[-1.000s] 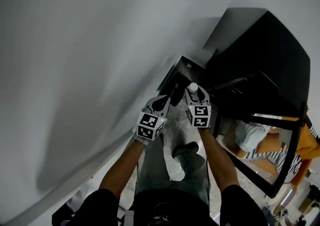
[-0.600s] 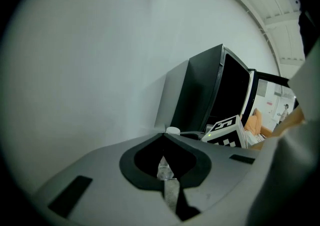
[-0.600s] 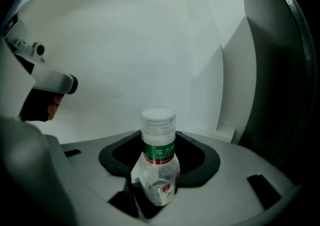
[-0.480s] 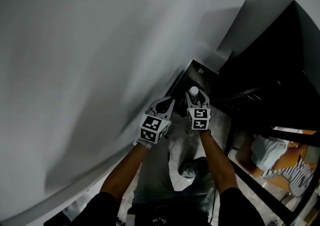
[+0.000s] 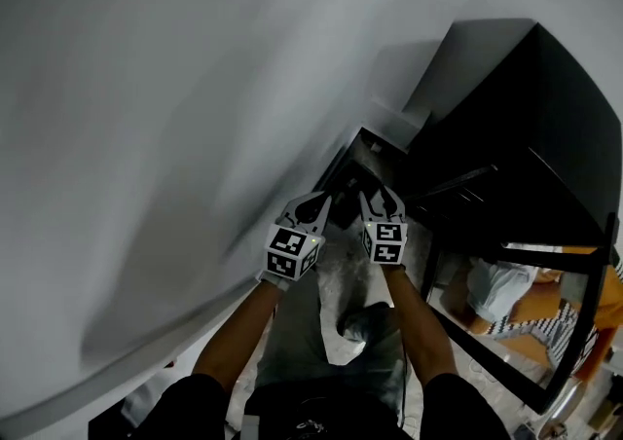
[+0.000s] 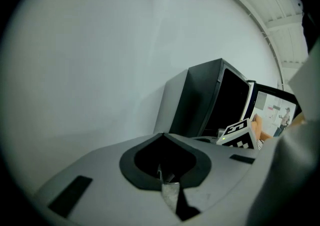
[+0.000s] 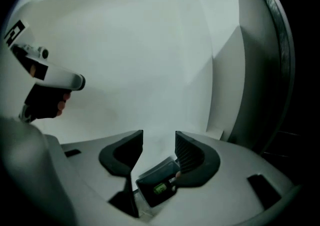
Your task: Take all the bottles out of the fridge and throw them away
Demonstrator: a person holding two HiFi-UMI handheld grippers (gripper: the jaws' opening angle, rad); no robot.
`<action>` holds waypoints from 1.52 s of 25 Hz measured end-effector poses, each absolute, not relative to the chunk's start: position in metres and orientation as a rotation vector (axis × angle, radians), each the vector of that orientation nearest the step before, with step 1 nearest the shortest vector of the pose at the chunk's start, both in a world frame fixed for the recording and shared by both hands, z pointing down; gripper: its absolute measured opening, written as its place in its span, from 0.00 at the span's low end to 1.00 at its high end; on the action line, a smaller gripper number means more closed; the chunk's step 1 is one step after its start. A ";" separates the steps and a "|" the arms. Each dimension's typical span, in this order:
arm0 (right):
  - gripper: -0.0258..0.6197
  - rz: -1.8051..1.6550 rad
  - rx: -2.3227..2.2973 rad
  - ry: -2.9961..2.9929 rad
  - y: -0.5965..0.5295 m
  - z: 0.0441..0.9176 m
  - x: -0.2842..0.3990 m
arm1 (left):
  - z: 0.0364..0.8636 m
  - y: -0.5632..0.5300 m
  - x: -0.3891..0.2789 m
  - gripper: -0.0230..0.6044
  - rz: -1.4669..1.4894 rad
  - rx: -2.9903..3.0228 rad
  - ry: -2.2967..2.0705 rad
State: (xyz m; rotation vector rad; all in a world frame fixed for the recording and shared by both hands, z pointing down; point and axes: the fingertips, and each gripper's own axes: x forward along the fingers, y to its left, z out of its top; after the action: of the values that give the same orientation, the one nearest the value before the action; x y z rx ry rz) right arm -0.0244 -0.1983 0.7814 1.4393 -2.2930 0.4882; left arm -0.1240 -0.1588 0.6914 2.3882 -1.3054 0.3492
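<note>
No bottle shows in any view now. In the head view my right gripper (image 5: 379, 198) hangs over a dark box-like bin (image 5: 362, 158) at the foot of the white wall. Its jaws stand open, and the right gripper view shows only pale wall between the ribbed pads (image 7: 187, 152). My left gripper (image 5: 320, 201) is beside it on the left, its fingers drawn to a point and shut with nothing in them. In the left gripper view its dark pads (image 6: 165, 157) meet at the tip. The black fridge (image 5: 516, 127) stands to the right.
The white wall (image 5: 175, 117) fills the left and runs close along both arms. The fridge's door (image 5: 531, 360) hangs open at lower right, and a person in orange and stripes (image 5: 545, 297) shows by it. My legs and one shoe (image 5: 365, 321) are below.
The white bottle cap that stood between the right gripper's jaws in both earlier frames is gone from view. Both grippers have sunk toward the dark bin.
</note>
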 end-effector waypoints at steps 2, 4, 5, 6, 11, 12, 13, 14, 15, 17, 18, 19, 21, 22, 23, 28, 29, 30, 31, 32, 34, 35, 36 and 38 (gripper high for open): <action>0.35 0.492 1.452 -2.304 -0.182 0.737 -0.015 | 0.657 -0.149 -0.119 0.04 0.352 2.387 -1.303; 0.27 0.488 1.473 -2.310 -0.164 0.692 -0.003 | 0.624 -0.137 -0.110 0.04 0.355 2.388 -1.299; 0.23 0.479 1.491 -2.308 -0.158 0.669 0.006 | 0.607 -0.134 -0.103 0.04 0.352 2.396 -1.293; 0.18 0.469 1.516 -2.303 -0.153 0.646 0.016 | 0.591 -0.132 -0.094 0.04 0.347 2.409 -1.284; 0.05 0.492 1.602 -2.297 -0.127 0.547 0.066 | 0.512 -0.122 -0.039 0.04 0.322 2.468 -1.227; 0.05 0.502 1.619 -2.299 -0.122 0.532 0.076 | 0.497 -0.121 -0.028 0.04 0.313 2.482 -1.216; 0.05 0.512 1.637 -2.298 -0.116 0.518 0.086 | 0.483 -0.119 -0.016 0.04 0.304 2.499 -1.203; 0.05 0.522 1.656 -2.293 -0.110 0.506 0.097 | 0.470 -0.117 -0.005 0.04 0.296 2.515 -1.189; 0.05 0.529 1.674 -2.285 -0.103 0.495 0.107 | 0.459 -0.114 0.006 0.04 0.288 2.528 -1.173; 0.05 0.528 1.717 -2.266 -0.091 0.476 0.128 | 0.441 -0.109 0.027 0.04 0.279 2.555 -1.131; 0.05 0.520 1.745 -2.256 -0.087 0.467 0.139 | 0.433 -0.108 0.037 0.04 0.279 2.574 -1.107; 0.05 0.511 1.775 -2.244 -0.084 0.458 0.149 | 0.426 -0.106 0.047 0.04 0.283 2.596 -1.080; 0.05 0.488 1.838 -2.219 -0.078 0.443 0.168 | 0.415 -0.102 0.066 0.04 0.294 2.645 -1.016; 0.05 0.479 1.868 -2.206 -0.074 0.436 0.176 | 0.411 -0.099 0.075 0.04 0.299 2.668 -0.983; 0.05 0.473 1.895 -2.194 -0.071 0.430 0.184 | 0.408 -0.095 0.084 0.04 0.304 2.687 -0.952; 0.05 0.446 1.987 -2.152 -0.056 0.410 0.214 | 0.398 -0.083 0.121 0.04 0.312 2.743 -0.824; 0.05 0.443 2.000 -2.146 -0.052 0.406 0.220 | 0.397 -0.079 0.128 0.04 0.315 2.751 -0.804; 0.05 0.440 2.010 -2.142 -0.048 0.404 0.226 | 0.396 -0.076 0.135 0.04 0.320 2.757 -0.786; 0.05 0.437 2.020 -2.138 -0.043 0.401 0.232 | 0.396 -0.072 0.142 0.04 0.325 2.763 -0.772; 0.05 0.435 2.030 -2.133 -0.038 0.398 0.239 | 0.395 -0.068 0.148 0.04 0.329 2.769 -0.760; 0.05 0.427 2.051 -2.124 -0.027 0.395 0.252 | 0.394 -0.059 0.162 0.04 0.337 2.779 -0.741; 0.05 0.422 2.059 -2.121 -0.022 0.394 0.259 | 0.394 -0.055 0.168 0.04 0.339 2.783 -0.734; 0.05 0.417 2.063 -2.120 -0.017 0.394 0.266 | 0.394 -0.051 0.175 0.04 0.339 2.787 -0.731; 0.05 0.410 2.063 -2.123 -0.007 0.393 0.279 | 0.393 -0.042 0.189 0.04 0.335 2.792 -0.733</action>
State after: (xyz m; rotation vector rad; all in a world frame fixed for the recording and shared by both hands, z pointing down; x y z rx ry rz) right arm 0.2795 -0.0066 0.3932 2.0625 -2.1228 0.4105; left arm 0.1890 -0.0419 0.3928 2.7921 -0.7331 0.3349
